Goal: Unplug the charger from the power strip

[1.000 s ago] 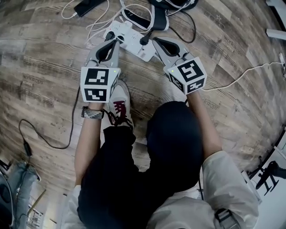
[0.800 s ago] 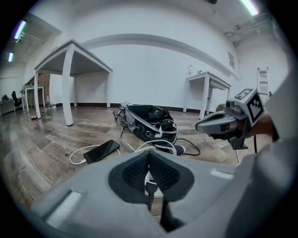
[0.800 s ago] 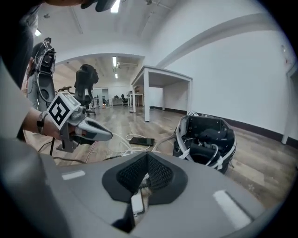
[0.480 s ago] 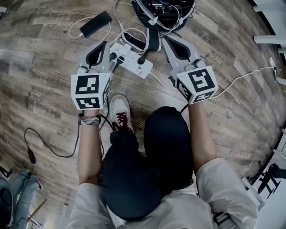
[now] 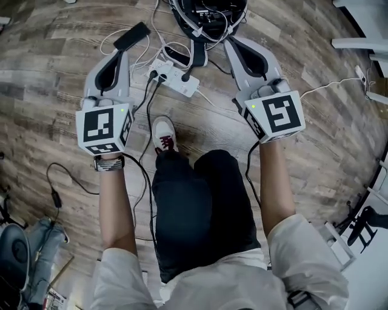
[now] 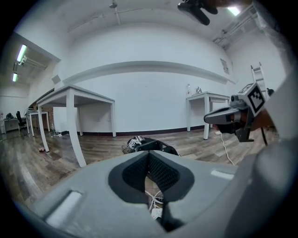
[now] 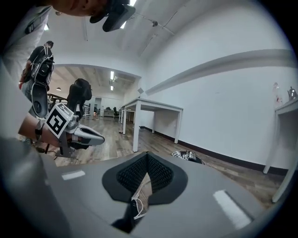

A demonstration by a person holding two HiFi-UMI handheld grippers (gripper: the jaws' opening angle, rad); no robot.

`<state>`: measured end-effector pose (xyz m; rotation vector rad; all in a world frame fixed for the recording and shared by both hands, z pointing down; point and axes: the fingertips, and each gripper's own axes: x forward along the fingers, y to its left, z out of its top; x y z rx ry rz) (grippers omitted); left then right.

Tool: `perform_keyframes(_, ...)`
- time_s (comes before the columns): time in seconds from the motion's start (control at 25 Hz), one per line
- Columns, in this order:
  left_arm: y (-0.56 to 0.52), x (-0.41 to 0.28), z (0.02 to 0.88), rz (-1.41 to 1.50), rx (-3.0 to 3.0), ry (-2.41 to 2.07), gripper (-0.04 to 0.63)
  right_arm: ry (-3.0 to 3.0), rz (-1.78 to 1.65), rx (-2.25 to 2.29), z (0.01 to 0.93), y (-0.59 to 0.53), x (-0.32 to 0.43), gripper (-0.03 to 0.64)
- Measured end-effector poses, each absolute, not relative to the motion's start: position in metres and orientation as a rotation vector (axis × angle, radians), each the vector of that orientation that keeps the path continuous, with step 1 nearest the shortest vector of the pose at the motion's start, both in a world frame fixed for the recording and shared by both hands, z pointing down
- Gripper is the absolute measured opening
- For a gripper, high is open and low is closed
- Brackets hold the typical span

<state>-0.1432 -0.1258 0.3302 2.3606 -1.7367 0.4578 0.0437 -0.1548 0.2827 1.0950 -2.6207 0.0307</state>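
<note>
Both forearms reach forward and apart, cubes toward the person, tongs aimed away and slightly downward above the wood floor (image 5: pixel 54 79). Left gripper (image 5: pixel 122 54): jaws closed, tips meeting, nothing held. Right gripper (image 5: pixel 230 41): jaws closed, empty. White power strip (image 5: pixel 176 80) lies on the floor between them, on the far side of the person's shoe (image 5: pixel 163 136). Black plugs (image 5: pixel 184 77) are seated in it; cannot tell which is the charger.

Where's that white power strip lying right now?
In the head view, the white rectangular power strip lies on the wooden floor at upper centre, just beyond the person's white shoe and before the black bag.
</note>
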Motion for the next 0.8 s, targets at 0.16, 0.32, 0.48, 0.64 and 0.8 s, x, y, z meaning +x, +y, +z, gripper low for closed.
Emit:
perform_keyframes(0.16, -0.12, -0.142, 0.257, 0.466, 2.339, -1.736, 0.003, -2.593, 0.038, 1.132, 0.212, -0.15, 0.059, 0.002)
perform_keyframes(0.32, -0.113, -0.137, 0.173, 0.473, 2.322, -1.732, 0.004, -2.581, 0.101, 1.173, 0.135, -0.143, 0.069, 0.002)
perform_keyframes(0.48, -0.11, -0.128, 0.08, 0.465, 2.326, -1.74, 0.003, -2.604, 0.121, 1.177, 0.044, -0.136, 0.072, 0.002)
perform_keyframes(0.64, -0.1, -0.11, -0.017, 0.449, 2.353, -1.755, 0.004, -2.632, 0.11, 1.155, -0.054, -0.117, 0.081, 0.002)
perform_keyframes(0.8, -0.08, -0.086, -0.114, 0.406, 2.375, -1.798, 0.004, -2.639, 0.099, 1.18, -0.149, -0.093, 0.108, 0.002)
